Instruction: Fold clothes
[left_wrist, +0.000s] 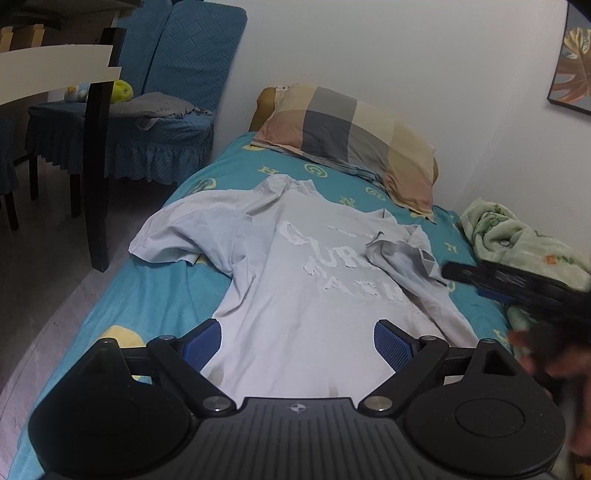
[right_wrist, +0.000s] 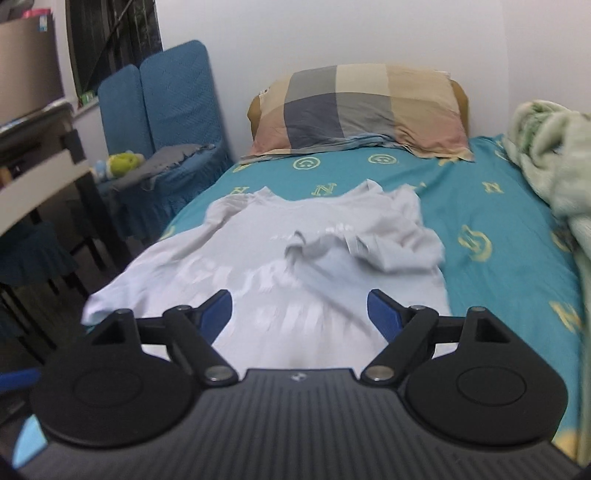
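From the left wrist, the left gripper (left_wrist: 297, 341) stood with its jaws wide apart and empty over the hem of the pale T-shirt (left_wrist: 295, 288), which lay spread on the teal bed (left_wrist: 155, 295). One sleeve was folded inward over the print. The right gripper (left_wrist: 517, 280) showed blurred near the bed's far side edge.

From the right wrist, the right gripper (right_wrist: 299, 314) also gaped empty above the T-shirt (right_wrist: 258, 295), below the checked pillow (right_wrist: 362, 107) at the head edge.
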